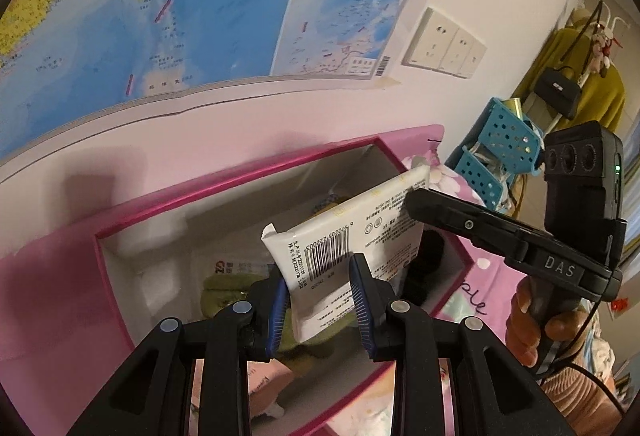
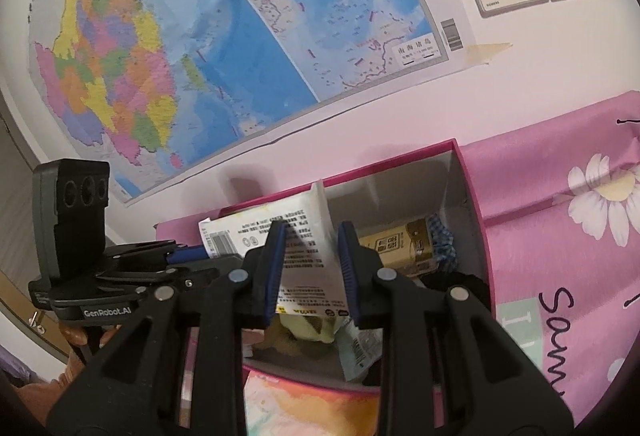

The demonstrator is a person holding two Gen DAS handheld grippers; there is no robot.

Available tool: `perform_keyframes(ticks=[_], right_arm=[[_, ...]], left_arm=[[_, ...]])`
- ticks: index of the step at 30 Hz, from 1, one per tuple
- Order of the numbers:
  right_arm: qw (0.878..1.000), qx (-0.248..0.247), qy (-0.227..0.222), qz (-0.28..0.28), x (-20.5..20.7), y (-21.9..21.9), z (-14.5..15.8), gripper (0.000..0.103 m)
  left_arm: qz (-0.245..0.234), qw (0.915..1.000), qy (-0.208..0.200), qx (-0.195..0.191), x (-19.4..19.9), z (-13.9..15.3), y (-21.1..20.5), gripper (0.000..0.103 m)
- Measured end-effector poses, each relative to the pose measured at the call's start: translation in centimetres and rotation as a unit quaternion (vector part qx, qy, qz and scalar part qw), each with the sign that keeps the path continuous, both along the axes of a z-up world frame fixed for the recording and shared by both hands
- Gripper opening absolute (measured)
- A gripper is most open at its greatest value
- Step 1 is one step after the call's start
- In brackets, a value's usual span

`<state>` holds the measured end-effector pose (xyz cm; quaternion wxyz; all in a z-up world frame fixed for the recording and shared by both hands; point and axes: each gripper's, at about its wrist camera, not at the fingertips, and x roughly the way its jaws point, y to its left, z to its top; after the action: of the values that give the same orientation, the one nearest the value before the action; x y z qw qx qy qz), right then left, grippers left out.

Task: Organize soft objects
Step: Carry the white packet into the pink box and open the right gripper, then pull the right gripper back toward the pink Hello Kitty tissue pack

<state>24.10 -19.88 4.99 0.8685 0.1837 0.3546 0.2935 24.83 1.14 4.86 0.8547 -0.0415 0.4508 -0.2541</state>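
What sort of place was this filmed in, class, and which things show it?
Probably a bedroom at home: a floral pink bedsheet lies under the pink box, a wall map hangs above, and a handbag hangs on a rack.
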Motion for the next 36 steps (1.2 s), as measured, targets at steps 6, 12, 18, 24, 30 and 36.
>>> perform_keyframes(ticks=[6,12,18,24,30,36], right_arm=[[1.000,-0.007,0.008,-0.003,1.3,0.5,-0.7,0.030],[1.000,-0.009,0.020,-0.006,2.4,0.7,-1.5,0.030],[1.000,-0.006,0.022,0.004,2.9,1.4,-1.6,0.029],[1.000,-0.015,0.020,0.005,2.6,1.5,-1.6,0.029],[1.000,-0.017,0.021,0.003,1.3,0.7,-1.9,0.029],[1.000,-0.008,-0.001,0.016,-2.5,-0.6,-0.9,0.036]], left_arm=[[0.010,0.9999,0.010,0.008,0.8,-0.8,0.0,0.030],[0.016,0.9995,0.020,0.017,2.0,-1.6,0.0,0.030],[0.031,0.9989,0.028,0.022,3.1,-2.3,0.5,0.029],[0.044,0.9984,0.021,0.028,2.8,-2.4,1.3,0.029],[0.051,0.9985,-0.008,0.015,1.1,-1.1,2.3,0.030],[0.059,0.9951,-0.077,-0.017,-3.9,2.0,4.6,0.050]])
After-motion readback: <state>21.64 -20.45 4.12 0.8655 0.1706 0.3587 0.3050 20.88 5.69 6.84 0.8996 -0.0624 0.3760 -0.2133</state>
